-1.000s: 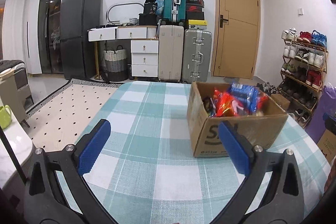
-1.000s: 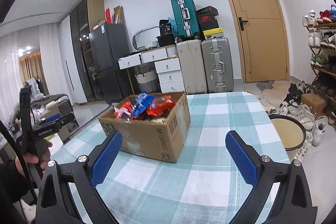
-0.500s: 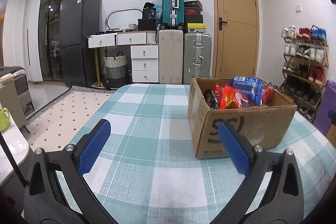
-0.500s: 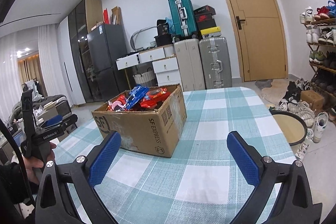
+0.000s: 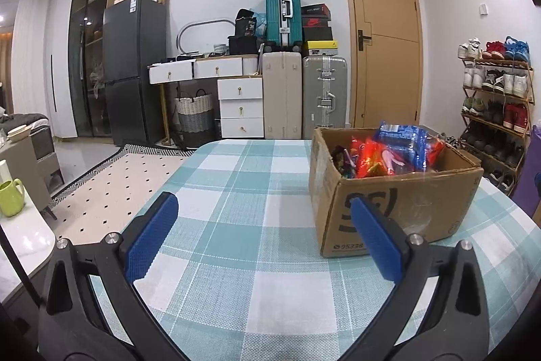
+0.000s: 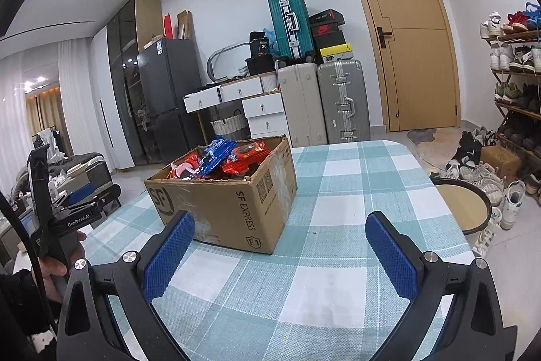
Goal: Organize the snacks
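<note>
Am holding left tool (image 5: 262, 241) and right tool (image 6: 279, 251) wide open, empty; advising slow top-down approach into brown cardboard snack box (image 6: 233, 203) on checked tabletop (image 6: 338, 259).

Snack-filled cardboard box (image 6: 233, 202) on the checked tablecloth (image 6: 338, 259), beyond the wide-spread, empty right gripper (image 6: 280, 246).

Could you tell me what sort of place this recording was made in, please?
Most likely a lived-in home, near the entrance: a shoe rack beside the door, stacked suitcases, a fridge, and a checked-cloth table.
</note>
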A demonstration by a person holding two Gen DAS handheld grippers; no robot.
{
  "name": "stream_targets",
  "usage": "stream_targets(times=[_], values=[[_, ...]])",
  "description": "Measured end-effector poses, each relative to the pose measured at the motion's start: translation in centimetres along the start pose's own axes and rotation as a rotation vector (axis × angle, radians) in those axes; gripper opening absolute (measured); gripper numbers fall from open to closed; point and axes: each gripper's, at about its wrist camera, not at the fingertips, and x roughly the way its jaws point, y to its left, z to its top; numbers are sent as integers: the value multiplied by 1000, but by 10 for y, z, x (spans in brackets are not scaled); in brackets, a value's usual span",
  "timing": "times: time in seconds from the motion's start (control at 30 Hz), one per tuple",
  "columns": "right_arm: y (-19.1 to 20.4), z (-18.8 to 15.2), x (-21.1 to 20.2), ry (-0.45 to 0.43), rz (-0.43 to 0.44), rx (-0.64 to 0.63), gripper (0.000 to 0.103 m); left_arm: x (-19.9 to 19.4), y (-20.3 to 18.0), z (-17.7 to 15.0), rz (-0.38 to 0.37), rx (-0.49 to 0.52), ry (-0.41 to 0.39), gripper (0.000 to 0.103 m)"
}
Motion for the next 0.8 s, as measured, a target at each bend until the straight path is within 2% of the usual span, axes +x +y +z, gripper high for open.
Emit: stream_targets(times=[0.8], values=[[1, 0, -2, -6, -15, 3, 103, -14, 3, 6, 2, -16, -8, 102]])
